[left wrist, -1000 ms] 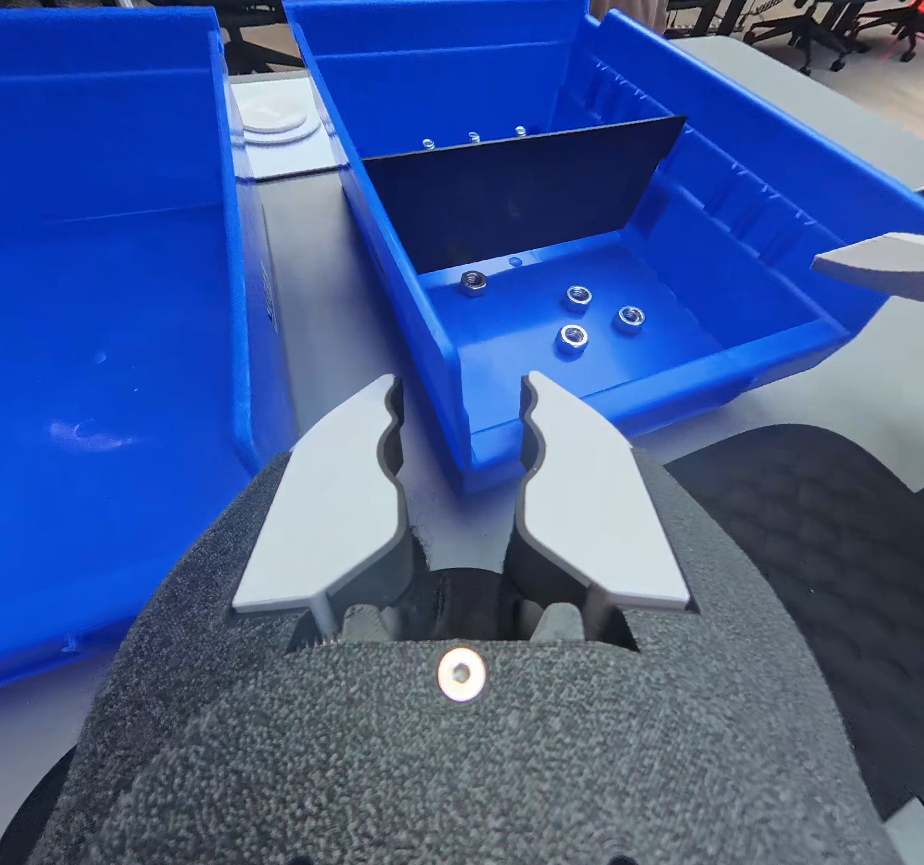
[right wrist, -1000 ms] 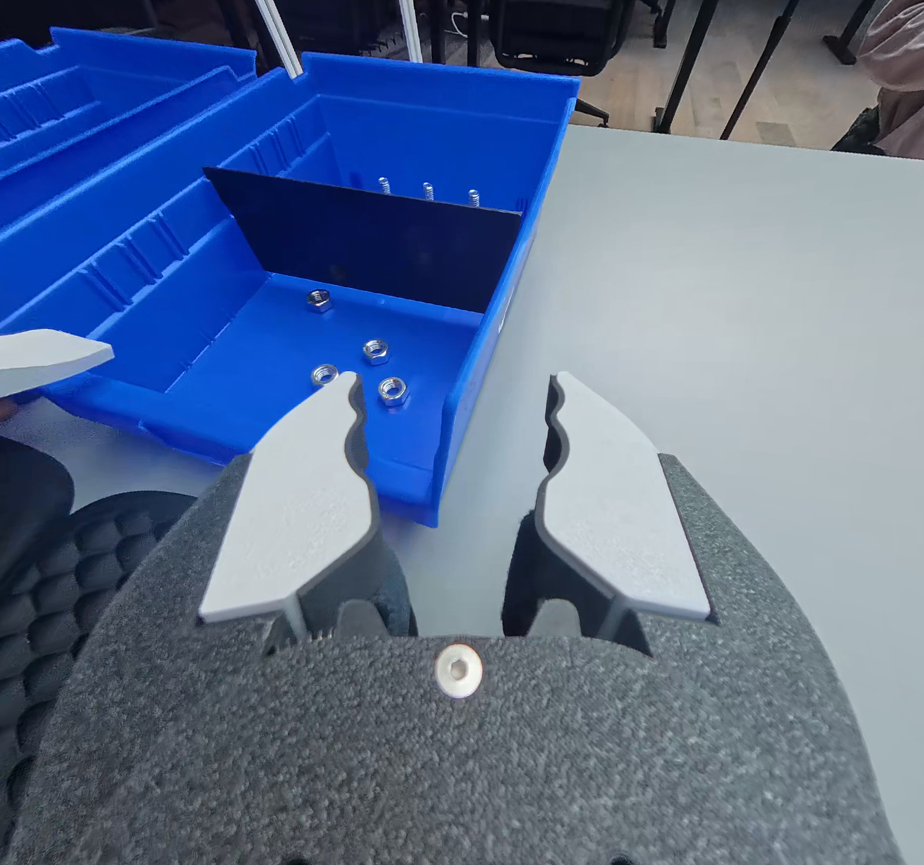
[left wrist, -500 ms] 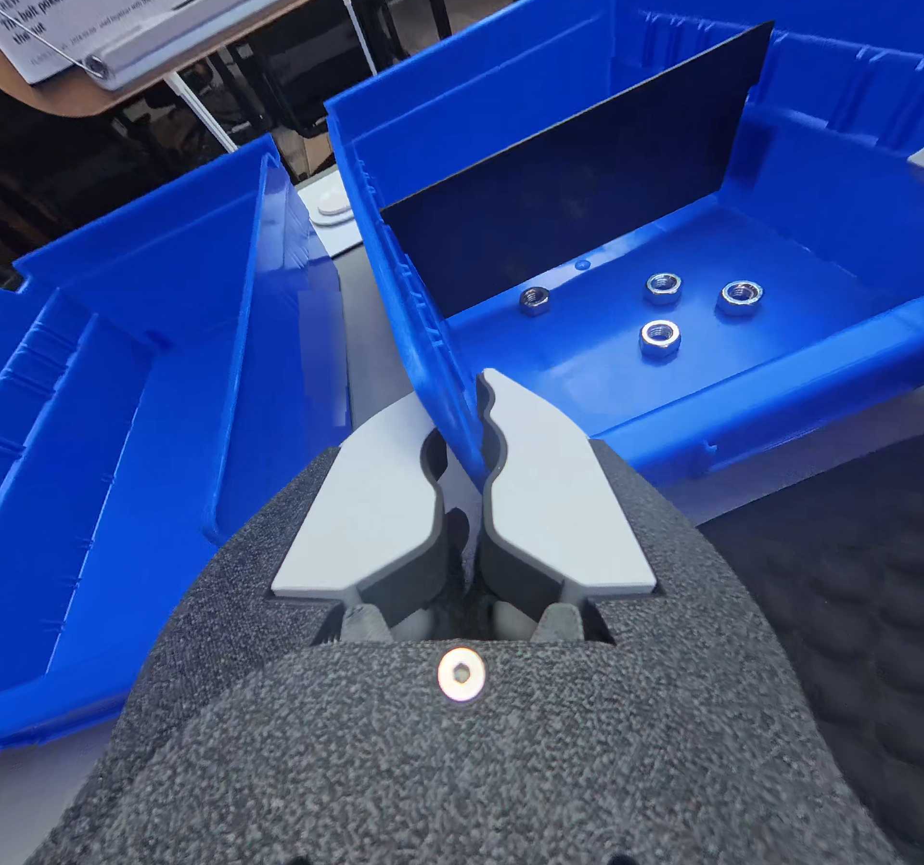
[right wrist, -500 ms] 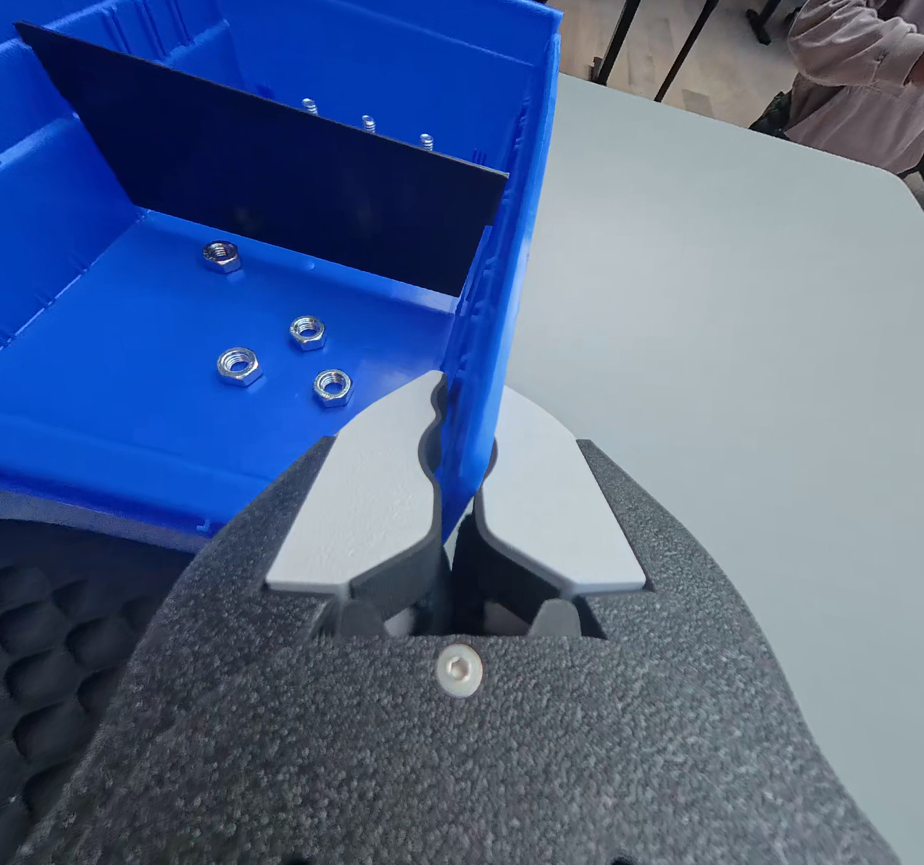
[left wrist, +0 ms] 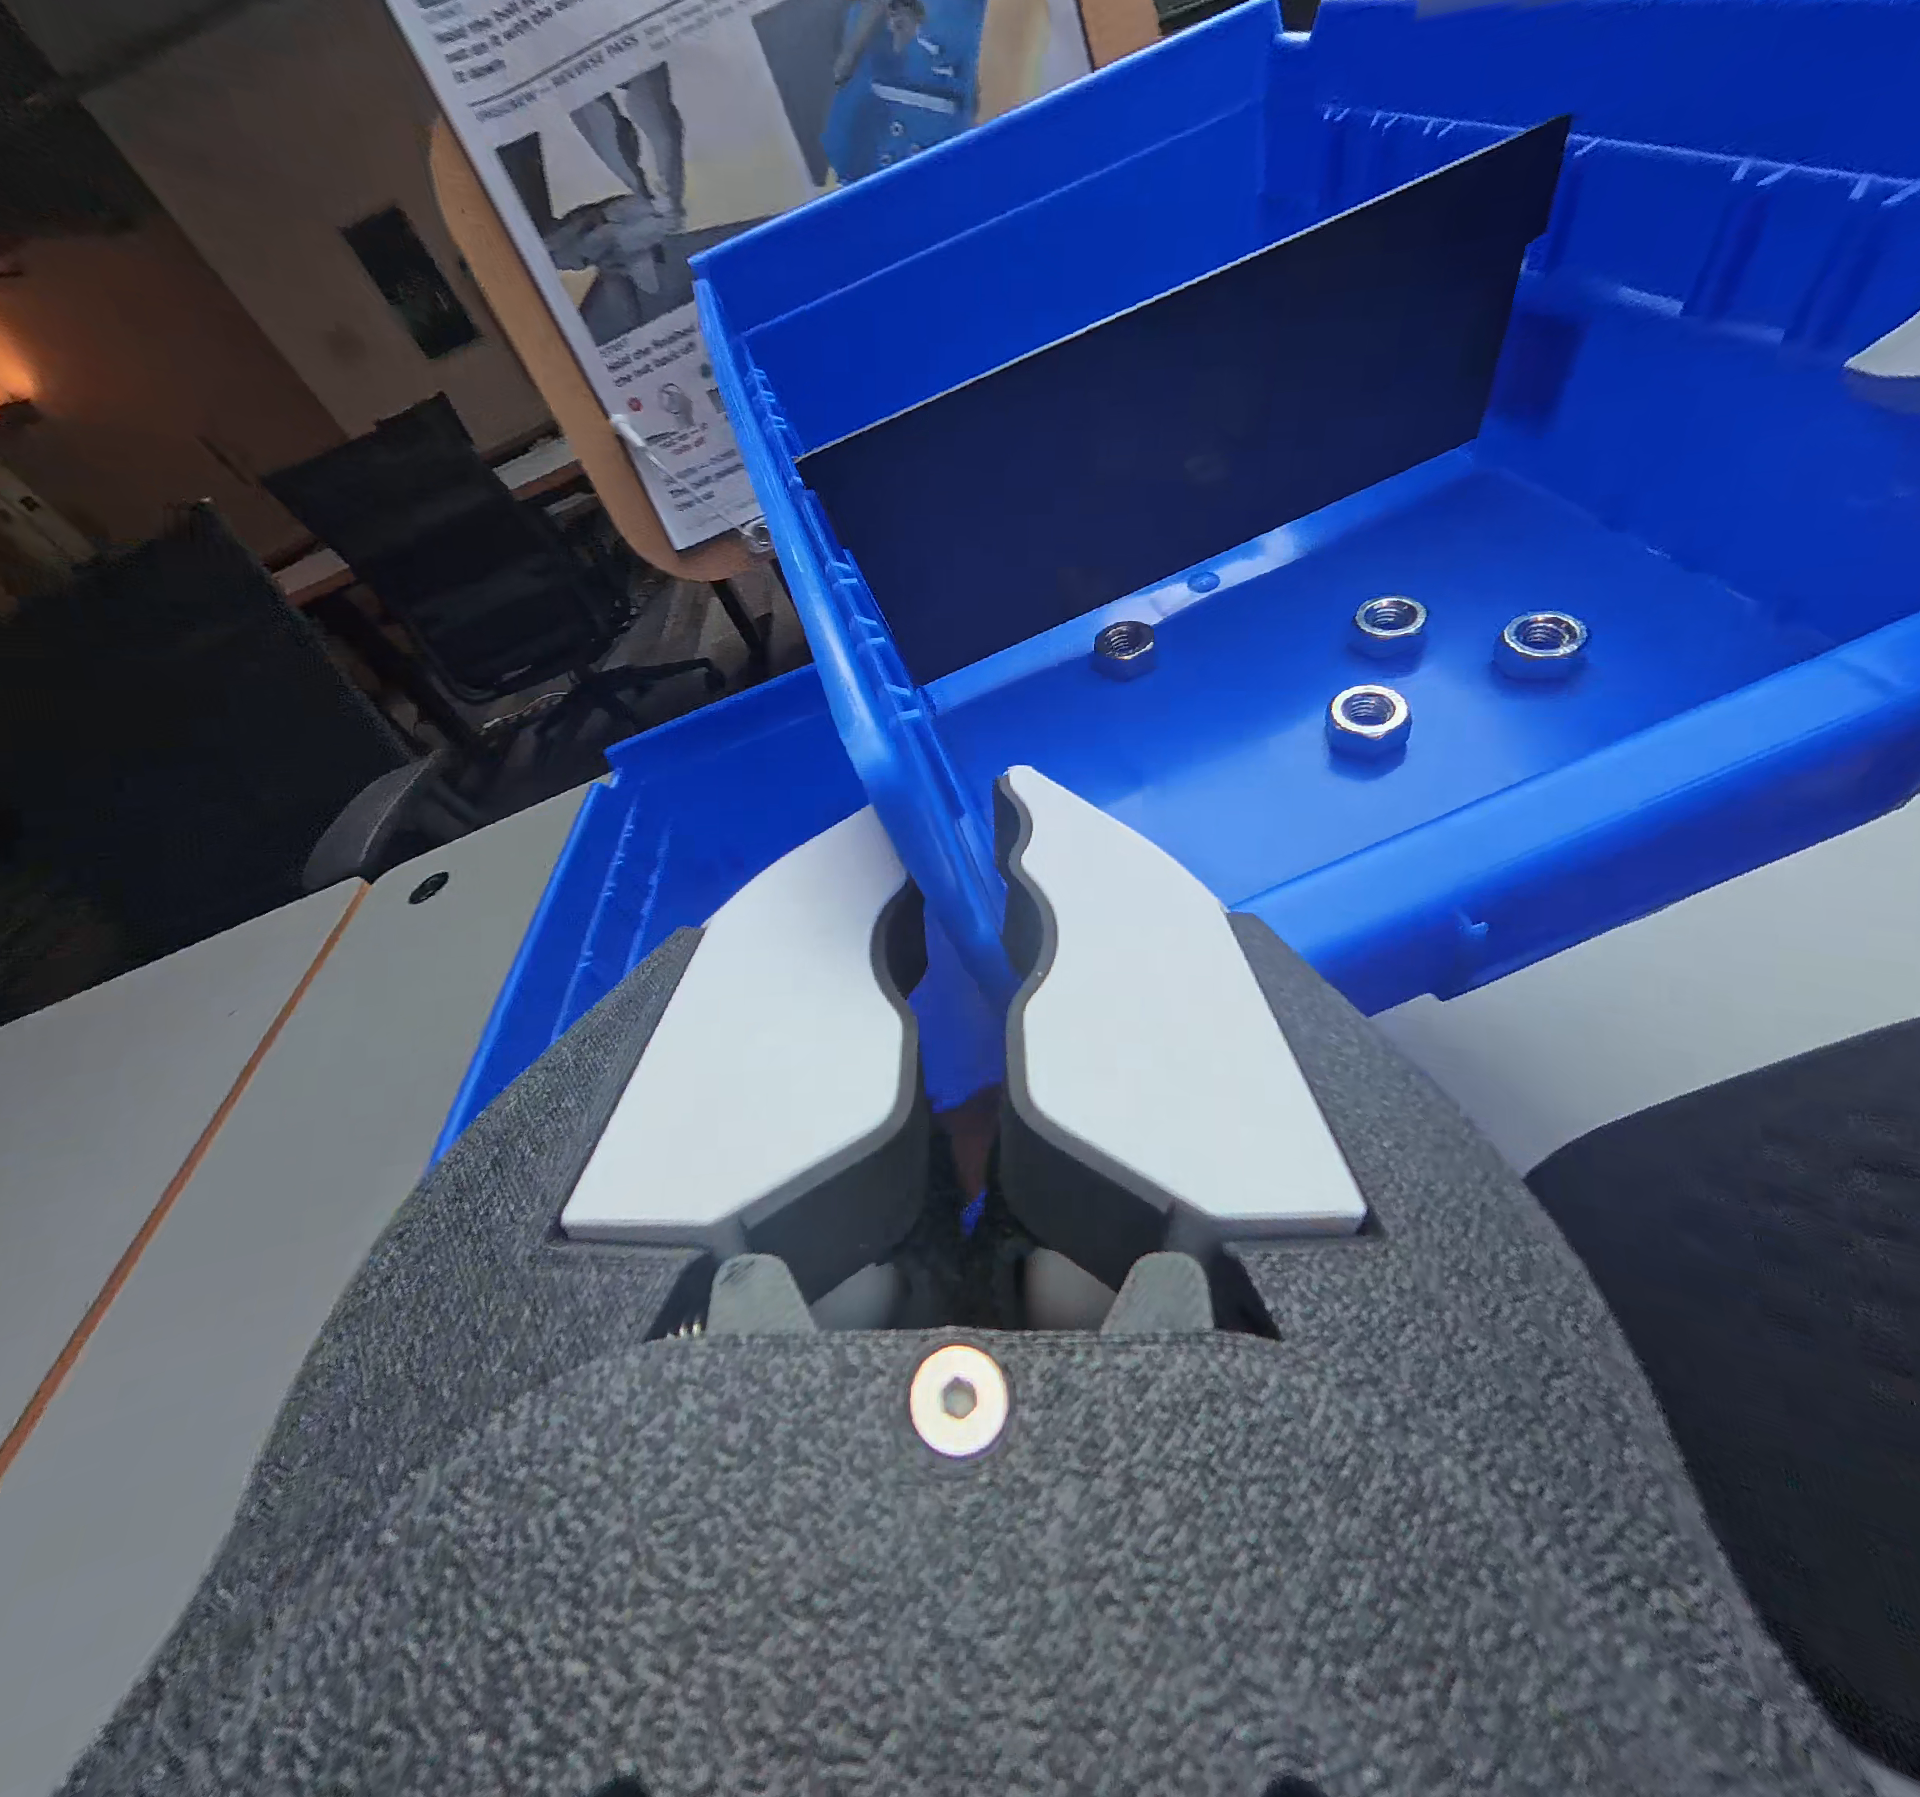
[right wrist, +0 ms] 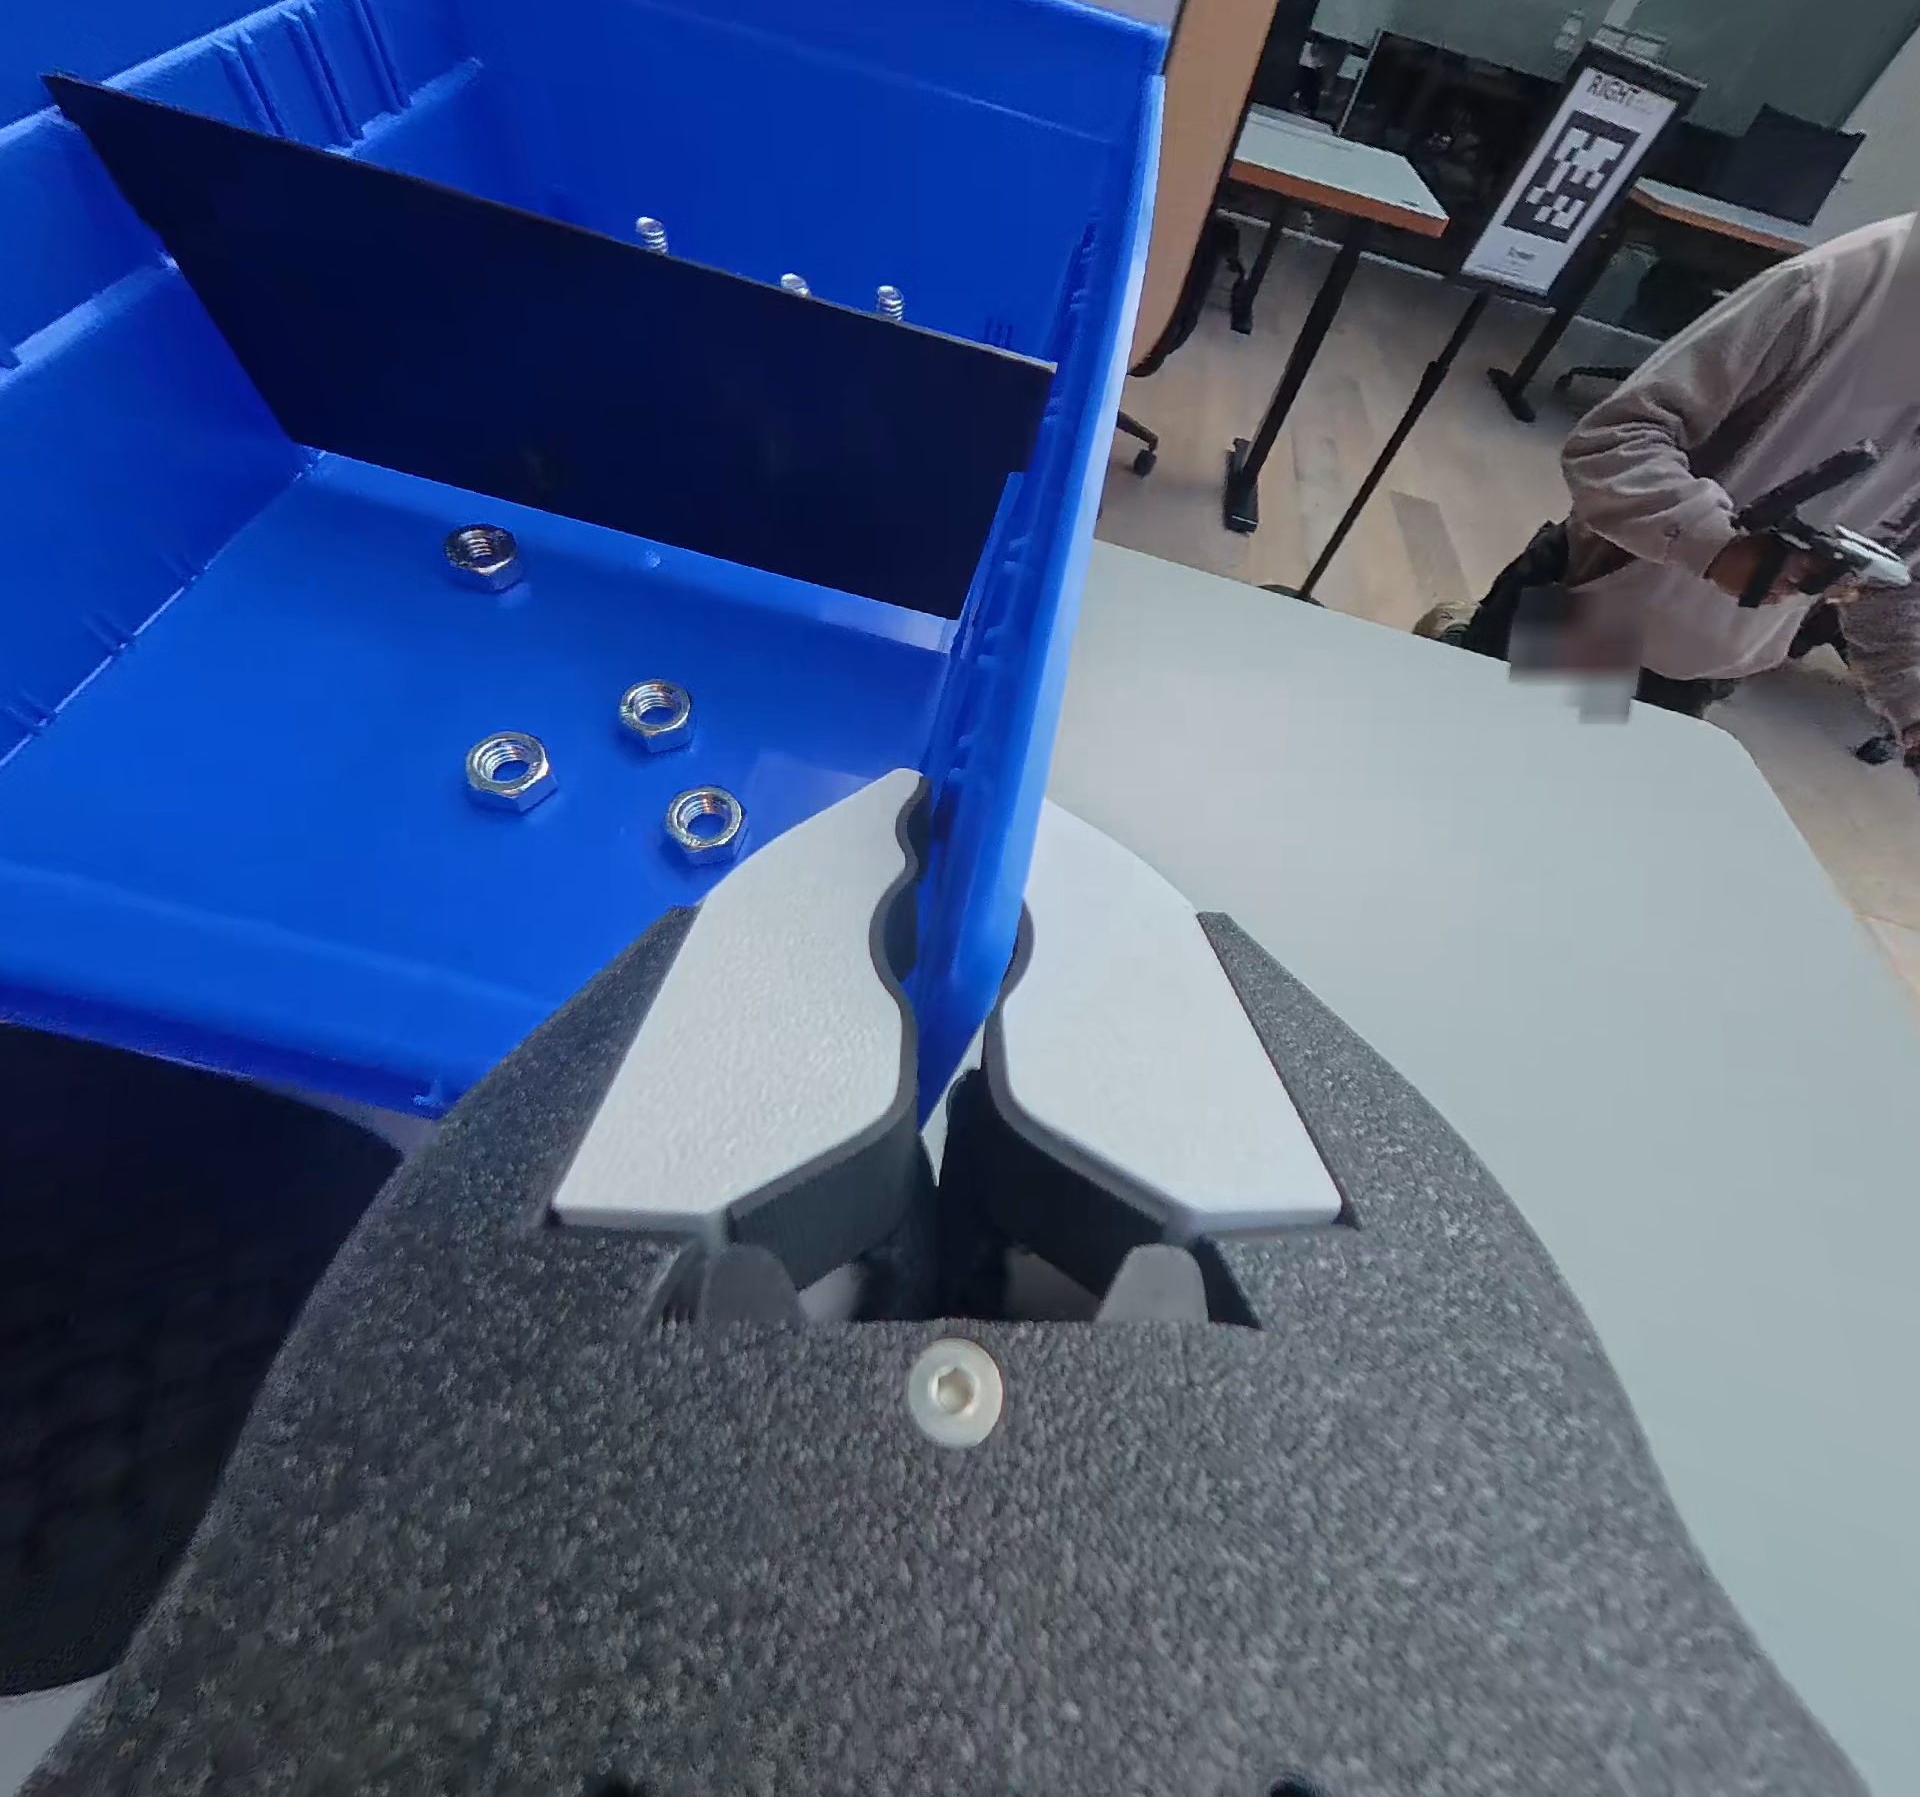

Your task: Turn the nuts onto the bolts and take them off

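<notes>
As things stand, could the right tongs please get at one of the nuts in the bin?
Probably not yet. The right tongs are shut on the bin side wall, so they are occupied. The nuts lie uncovered on the floor just inside that wall, so after letting go the way looks free.

Bolts (right wrist: 795, 284): only three threaded tips poke above the black divider (right wrist: 582, 376); everything lower sits hidden behind it.
Bin wall (right wrist: 987, 895): its near end vanishes between the right gripper (right wrist: 961, 900) fingers.
Second bin (left wrist: 665, 874): left of the divider, mostly covered by the left gripper (left wrist: 951, 890).
</notes>
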Available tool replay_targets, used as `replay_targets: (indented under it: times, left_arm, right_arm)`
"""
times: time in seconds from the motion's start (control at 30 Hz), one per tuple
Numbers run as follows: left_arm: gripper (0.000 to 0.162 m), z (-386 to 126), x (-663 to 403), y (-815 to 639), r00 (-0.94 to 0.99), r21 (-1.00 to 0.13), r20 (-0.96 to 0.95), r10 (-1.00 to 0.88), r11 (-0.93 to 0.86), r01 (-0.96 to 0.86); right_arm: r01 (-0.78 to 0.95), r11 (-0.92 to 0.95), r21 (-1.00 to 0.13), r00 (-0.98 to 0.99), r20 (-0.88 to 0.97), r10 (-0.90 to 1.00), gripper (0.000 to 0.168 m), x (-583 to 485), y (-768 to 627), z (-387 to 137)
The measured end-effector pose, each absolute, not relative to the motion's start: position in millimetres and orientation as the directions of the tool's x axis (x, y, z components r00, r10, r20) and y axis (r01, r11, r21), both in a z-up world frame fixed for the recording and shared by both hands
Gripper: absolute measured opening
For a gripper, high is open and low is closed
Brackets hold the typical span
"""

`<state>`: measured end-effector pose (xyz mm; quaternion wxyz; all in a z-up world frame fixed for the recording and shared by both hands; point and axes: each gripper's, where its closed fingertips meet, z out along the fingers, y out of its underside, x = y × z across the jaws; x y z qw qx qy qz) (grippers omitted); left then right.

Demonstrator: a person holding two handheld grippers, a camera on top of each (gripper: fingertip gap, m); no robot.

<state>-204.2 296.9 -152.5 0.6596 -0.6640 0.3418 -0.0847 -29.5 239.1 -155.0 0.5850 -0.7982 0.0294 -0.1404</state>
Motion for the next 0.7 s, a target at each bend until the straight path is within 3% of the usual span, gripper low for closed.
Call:
replay_targets:
  times: [0.37, 0.7]
  left_arm:
    - [0.011, -134, -425, 323, 0.877, -0.915, -0.393, -0.276, 0.023, -0.403]
    - [0.011, -175, -579, 325, 0.925, -0.918, -0.375, -0.062, -0.117, -0.38]
  right_arm:
    - [0.149, -0.244, -0.958, 0.984, 0.12, 0.128, 0.004, -244, 330, -151]
    - [0.185, -0.272, -0.944, 0.931, 0.08, 0.356, 0.004, -400, 375, -202]
